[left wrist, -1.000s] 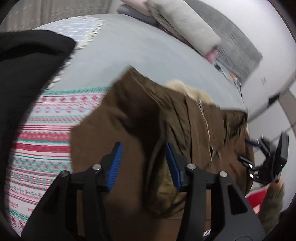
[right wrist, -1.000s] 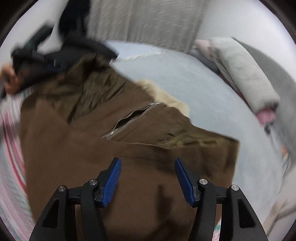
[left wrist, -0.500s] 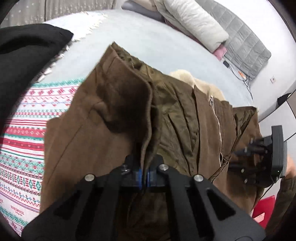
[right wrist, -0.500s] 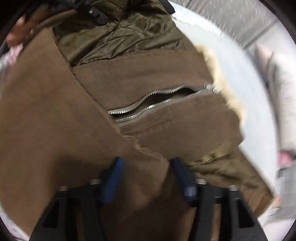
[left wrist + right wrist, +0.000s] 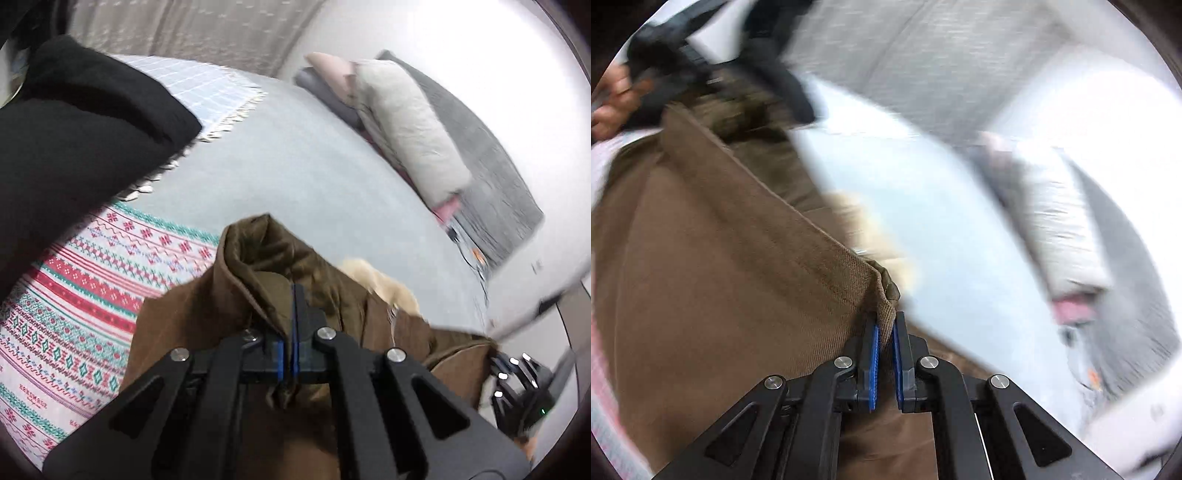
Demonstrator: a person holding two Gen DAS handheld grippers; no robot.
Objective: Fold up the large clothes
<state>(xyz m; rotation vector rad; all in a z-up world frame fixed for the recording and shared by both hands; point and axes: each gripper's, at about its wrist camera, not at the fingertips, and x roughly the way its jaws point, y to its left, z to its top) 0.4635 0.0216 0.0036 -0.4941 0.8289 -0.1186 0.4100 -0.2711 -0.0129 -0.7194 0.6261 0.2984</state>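
Left gripper (image 5: 287, 354) is clamped tight on the brown jacket (image 5: 192, 325), blue pads pinching a fold where the corduroy edge meets the olive lining (image 5: 280, 258). Right gripper (image 5: 884, 354) has its pads squeezed on a corner of the same jacket, a little olive tab poking up just past the fingertips. The jacket hangs stretched between the two grippers, lifted over the near edge of the bed (image 5: 295, 166), with its cream fur trim (image 5: 380, 284) showing along the far side. Under its left part lies a red-and-teal patterned blanket (image 5: 74, 314), covering the bed's near-left corner. A black garment (image 5: 74, 129) sits further left, overlapping a pale blue checked throw (image 5: 207, 88) with a fringe. At the bed's far edge, a white pillow (image 5: 410, 125) leans beside a grey quilt (image 5: 491, 166). The right wrist view is badly blurred.
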